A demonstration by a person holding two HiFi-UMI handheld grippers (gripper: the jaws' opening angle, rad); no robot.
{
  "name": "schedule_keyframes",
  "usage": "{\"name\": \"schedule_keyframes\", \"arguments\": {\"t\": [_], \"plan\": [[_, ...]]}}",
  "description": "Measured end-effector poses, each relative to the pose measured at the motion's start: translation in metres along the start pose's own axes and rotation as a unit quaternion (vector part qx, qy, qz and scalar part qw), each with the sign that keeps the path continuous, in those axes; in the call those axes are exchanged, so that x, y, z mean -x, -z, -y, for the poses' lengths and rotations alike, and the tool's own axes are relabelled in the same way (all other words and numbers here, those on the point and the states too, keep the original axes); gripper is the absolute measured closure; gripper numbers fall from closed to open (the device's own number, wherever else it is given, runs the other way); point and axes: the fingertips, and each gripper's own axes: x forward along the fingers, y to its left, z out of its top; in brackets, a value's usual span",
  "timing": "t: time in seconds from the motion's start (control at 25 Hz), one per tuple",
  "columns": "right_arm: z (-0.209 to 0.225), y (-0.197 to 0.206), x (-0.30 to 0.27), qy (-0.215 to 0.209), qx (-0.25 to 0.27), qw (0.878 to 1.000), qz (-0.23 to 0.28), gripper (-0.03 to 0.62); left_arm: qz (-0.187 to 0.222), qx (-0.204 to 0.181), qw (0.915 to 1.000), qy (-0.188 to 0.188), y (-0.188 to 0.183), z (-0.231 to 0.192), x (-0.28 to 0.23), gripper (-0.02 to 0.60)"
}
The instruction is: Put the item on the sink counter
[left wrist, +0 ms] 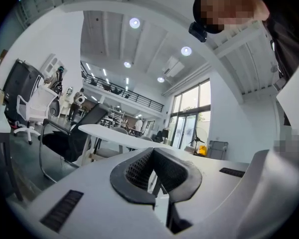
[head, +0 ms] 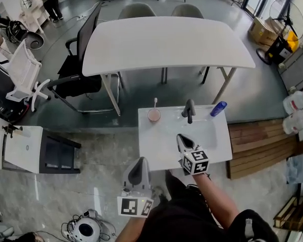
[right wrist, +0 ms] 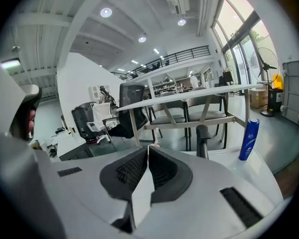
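The white sink counter [head: 161, 150] stands in front of me with a dark faucet [head: 189, 110] at its back edge. A blue bottle [head: 218, 108] stands upright at the back right corner and shows again as the blue bottle [right wrist: 249, 139] beside the faucet [right wrist: 203, 141]. A pink cup [head: 154, 115] holding a toothbrush sits at the back left. My right gripper [head: 183, 142] hovers over the counter's front part, shut and empty. My left gripper [head: 137, 173] hangs over the floor just left of the counter's front corner, also shut on nothing.
A large white table [head: 166, 44] with grey chairs stands behind the counter. A black office chair [head: 81, 59] is at its left. Wooden pallets [head: 262, 145] lie right of the counter, and a small white desk [head: 20, 147] is at far left.
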Motion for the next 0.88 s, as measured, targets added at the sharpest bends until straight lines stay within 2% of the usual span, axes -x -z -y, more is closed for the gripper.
{"name": "schedule_keyframes", "arguments": {"t": [0.28,0.64,0.88], "plan": [[-0.01,-0.006,0.08,0.021,-0.003,0.999,0.043,0.58,0.009,-0.01,0.9992,0.037,-0.003,0.042,0.032,0.566],[-0.029,-0.014,0.17,0.037,-0.008,0.996,0.084,0.58,0.013,-0.012,0.9983,0.056,-0.011,0.075,0.062,0.566],[-0.021,-0.029,0.223,0.049,-0.006,0.991,0.123,0.58,0.012,-0.014,0.9978,0.063,-0.005,0.102,0.066,0.566]]}}
